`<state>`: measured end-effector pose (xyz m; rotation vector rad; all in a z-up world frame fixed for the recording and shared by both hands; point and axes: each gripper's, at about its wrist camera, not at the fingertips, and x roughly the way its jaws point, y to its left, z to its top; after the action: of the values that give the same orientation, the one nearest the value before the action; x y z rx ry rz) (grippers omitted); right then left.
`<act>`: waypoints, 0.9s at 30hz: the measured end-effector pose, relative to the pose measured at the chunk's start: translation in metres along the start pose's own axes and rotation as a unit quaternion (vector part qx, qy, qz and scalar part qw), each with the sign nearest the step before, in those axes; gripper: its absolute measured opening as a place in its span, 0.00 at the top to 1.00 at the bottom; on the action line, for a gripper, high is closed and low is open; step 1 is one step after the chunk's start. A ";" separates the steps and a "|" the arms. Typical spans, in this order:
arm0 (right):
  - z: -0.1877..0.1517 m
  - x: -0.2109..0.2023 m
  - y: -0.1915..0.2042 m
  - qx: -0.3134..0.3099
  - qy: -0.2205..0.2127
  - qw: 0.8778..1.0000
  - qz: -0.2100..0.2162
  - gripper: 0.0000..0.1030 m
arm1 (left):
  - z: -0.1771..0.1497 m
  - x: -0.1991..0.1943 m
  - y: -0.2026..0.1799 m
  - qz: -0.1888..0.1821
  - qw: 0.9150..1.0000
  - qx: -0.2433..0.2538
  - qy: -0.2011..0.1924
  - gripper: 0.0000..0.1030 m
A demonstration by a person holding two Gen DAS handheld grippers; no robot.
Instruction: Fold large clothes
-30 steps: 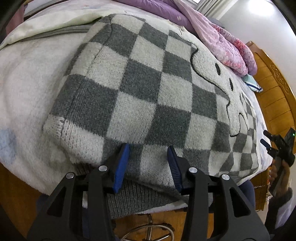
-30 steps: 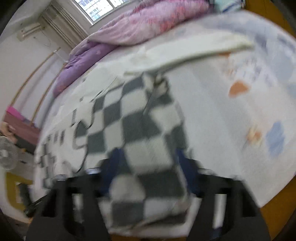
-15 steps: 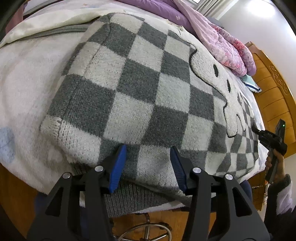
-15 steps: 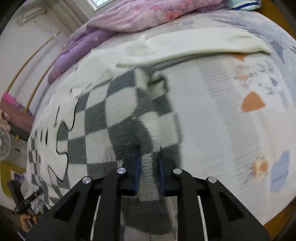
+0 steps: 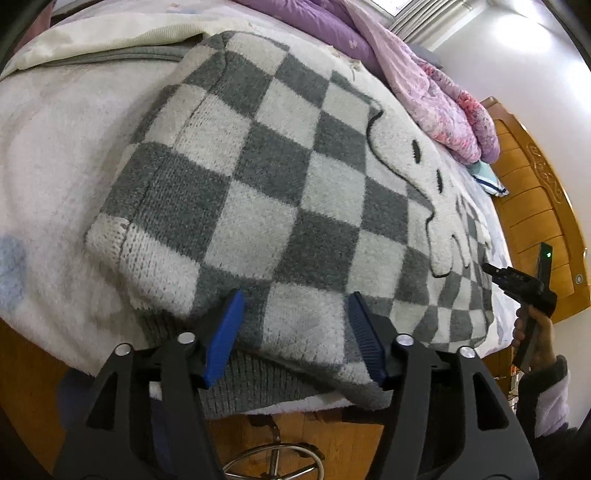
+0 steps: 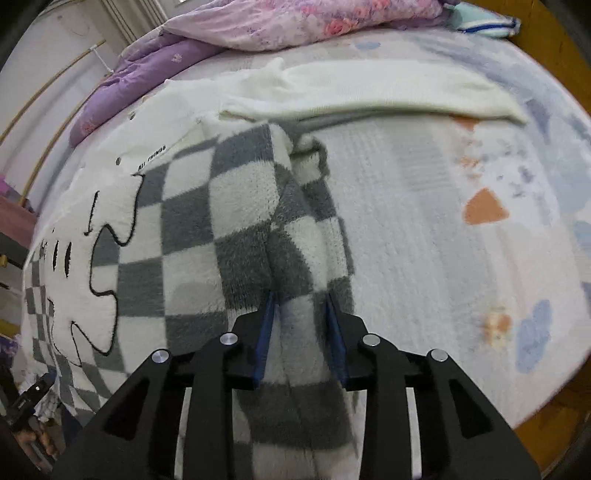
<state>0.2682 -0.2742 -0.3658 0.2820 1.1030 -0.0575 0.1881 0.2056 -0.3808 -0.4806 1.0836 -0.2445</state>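
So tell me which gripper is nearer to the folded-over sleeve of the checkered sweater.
Right. The right gripper straddles the sleeve at its near end, fabric between its jaws. The left gripper sits at the checkered sweater's hem, on the far side.

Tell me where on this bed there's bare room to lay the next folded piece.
Free: the printed bedsheet right of the checkered sweater, below the cream garment; also the white strip on the sweater's other side. Crowded: the sweater fills the middle, and the purple and pink quilts fill the far edge.
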 end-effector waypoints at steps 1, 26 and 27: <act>0.001 -0.007 0.008 -0.004 -0.010 1.000 -0.002 0.73 | 0.000 0.000 0.000 0.000 1.000 0.001 0.000 0.39; 0.065 0.115 0.256 -0.108 0.099 0.986 0.081 1.00 | -0.007 0.007 0.009 -0.038 0.999 0.008 -0.002 0.36; 0.064 0.114 0.258 -0.110 0.098 0.986 0.076 1.00 | -0.007 0.007 0.009 -0.038 0.999 0.007 -0.002 0.36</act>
<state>0.4239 -0.0316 -0.3895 0.1757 1.2682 0.2317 0.1850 0.2088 -0.3935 -0.5104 1.0607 -0.3188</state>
